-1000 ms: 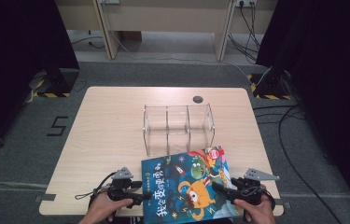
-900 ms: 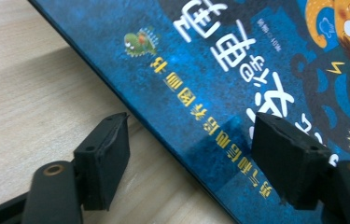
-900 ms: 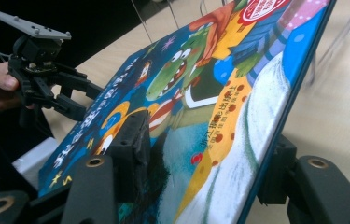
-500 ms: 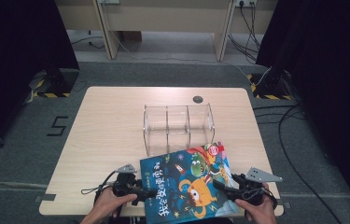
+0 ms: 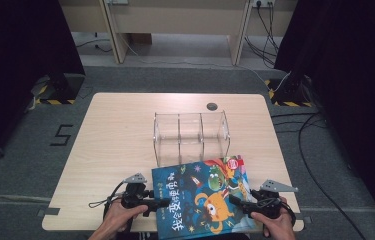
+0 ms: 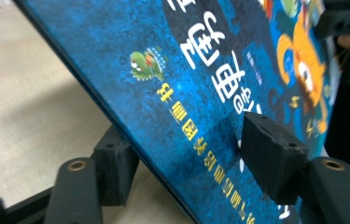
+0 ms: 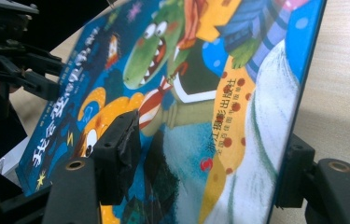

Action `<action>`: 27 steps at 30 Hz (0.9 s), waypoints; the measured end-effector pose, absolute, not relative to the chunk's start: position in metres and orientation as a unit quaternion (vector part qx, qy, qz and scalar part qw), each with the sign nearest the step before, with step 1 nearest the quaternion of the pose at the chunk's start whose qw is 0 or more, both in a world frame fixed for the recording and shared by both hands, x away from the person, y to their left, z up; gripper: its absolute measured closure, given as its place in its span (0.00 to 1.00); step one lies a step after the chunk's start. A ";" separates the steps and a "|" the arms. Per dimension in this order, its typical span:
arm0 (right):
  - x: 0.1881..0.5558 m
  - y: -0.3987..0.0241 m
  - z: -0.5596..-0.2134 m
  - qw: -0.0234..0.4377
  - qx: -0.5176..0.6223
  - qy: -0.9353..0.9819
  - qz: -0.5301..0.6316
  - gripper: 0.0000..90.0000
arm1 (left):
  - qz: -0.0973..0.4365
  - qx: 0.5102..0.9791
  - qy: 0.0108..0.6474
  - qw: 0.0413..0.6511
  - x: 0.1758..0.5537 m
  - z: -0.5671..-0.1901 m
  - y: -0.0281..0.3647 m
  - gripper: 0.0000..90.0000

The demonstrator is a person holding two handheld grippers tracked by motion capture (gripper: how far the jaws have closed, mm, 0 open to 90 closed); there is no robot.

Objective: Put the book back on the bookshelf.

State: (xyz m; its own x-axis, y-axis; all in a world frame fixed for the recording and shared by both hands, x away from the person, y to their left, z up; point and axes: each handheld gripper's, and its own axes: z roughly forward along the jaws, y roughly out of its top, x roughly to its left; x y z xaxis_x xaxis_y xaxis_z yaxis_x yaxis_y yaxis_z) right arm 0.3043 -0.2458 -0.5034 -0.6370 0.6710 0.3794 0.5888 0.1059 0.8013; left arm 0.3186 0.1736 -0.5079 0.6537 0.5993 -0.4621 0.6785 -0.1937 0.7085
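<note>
Between the 2 grippers hangs a glossy blue picture book (image 5: 202,197) with cartoon monsters on its cover. On one side, the left gripper (image 5: 155,204) has its jaws clamped over the book's spine edge. On the other, the right gripper (image 5: 239,204) pinches the opposite edge, presumably sharing the weight. Beyond both stands a clear acrylic 3-slot rack (image 5: 191,137) on the pale wooden table (image 5: 110,145), probably its destination.

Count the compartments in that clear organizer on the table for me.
3. The clear organizer stands mid-table beyond the book; two dividers split it into a left, middle and right compartment, side by side. All look empty; none seems hidden.
</note>
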 end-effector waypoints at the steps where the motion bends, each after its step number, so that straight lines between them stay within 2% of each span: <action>1: 0.304 -0.246 -0.504 0.036 0.430 0.741 0.515 0.41 | -0.035 0.767 0.410 0.492 0.318 -0.505 0.174 0.46; 3: 0.305 -0.246 -0.507 0.032 0.430 0.753 0.497 0.36 | -0.028 0.758 0.407 0.509 0.317 -0.502 0.175 0.52; 6: 0.304 -0.244 -0.507 0.025 0.437 0.748 0.499 0.36 | -0.030 0.750 0.407 0.520 0.319 -0.502 0.177 0.53; 7: 0.305 -0.245 -0.509 0.019 0.438 0.746 0.501 0.36 | -0.036 0.742 0.408 0.531 0.319 -0.501 0.179 0.58; 8: 0.305 -0.245 -0.509 0.019 0.438 0.746 0.501 0.36 | -0.047 0.730 0.408 0.546 0.320 -0.501 0.181 0.58; 9: 0.306 -0.247 -0.510 0.008 0.440 0.741 0.507 0.36 | -0.057 0.720 0.407 0.559 0.321 -0.500 0.183 0.64; 12: 0.305 -0.243 -0.508 0.000 0.427 0.741 0.519 0.35 | -0.080 0.706 0.393 0.583 0.321 -0.499 0.184 0.68; 16: 0.305 -0.242 -0.508 -0.005 0.427 0.739 0.522 0.36 | -0.091 0.707 0.385 0.586 0.319 -0.498 0.178 0.68; 20: 0.306 -0.238 -0.509 -0.023 0.418 0.737 0.530 0.36 | -0.135 0.698 0.376 0.595 0.317 -0.500 0.172 0.71; 21: 0.306 -0.235 -0.510 -0.034 0.418 0.735 0.533 0.36 | -0.139 0.691 0.377 0.600 0.317 -0.497 0.172 0.74; 27: 0.307 -0.235 -0.511 -0.040 0.428 0.729 0.532 0.37 | -0.144 0.690 0.390 0.592 0.317 -0.495 0.171 0.74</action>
State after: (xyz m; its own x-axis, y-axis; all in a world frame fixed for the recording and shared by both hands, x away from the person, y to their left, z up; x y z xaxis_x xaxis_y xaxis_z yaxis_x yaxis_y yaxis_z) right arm 0.3070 -0.2355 -0.5109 -0.6311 0.5806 0.5144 0.6668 0.0673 0.7422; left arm 0.3168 0.1712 -0.4953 0.6549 0.3675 -0.6603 0.7084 0.0057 0.7058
